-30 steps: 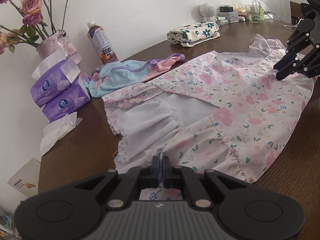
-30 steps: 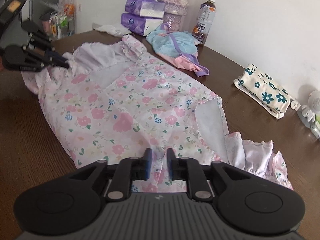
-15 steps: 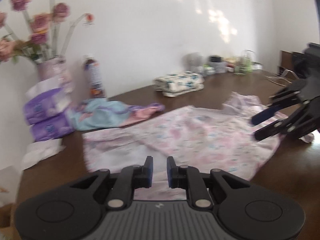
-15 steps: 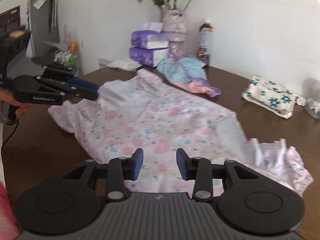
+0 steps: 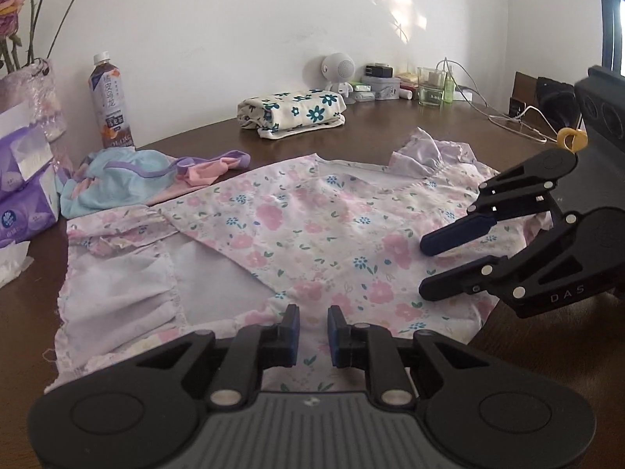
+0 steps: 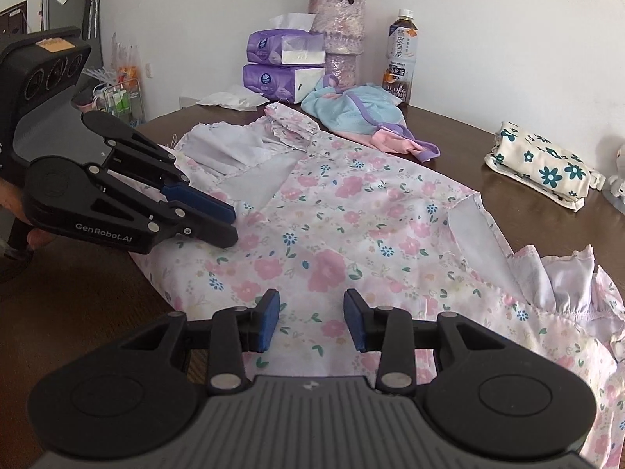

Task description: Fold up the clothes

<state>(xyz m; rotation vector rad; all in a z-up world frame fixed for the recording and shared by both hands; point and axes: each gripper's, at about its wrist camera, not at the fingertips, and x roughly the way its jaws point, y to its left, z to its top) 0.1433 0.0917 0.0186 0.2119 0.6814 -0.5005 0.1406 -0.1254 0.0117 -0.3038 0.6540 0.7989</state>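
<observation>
Floral dress lies spread on the brown counter, one side flap turned over so the pale inside shows, and its long axis runs from one gripper to the other. Left gripper hangs over the hem end with jaws a little apart and empty; right gripper hangs over the near edge toward the sleeve end, jaws wide apart and empty. Each arm is near its own end. Behind, by the white wall, lie a folded flower-print cloth and a crumpled blue garment.
</observation>
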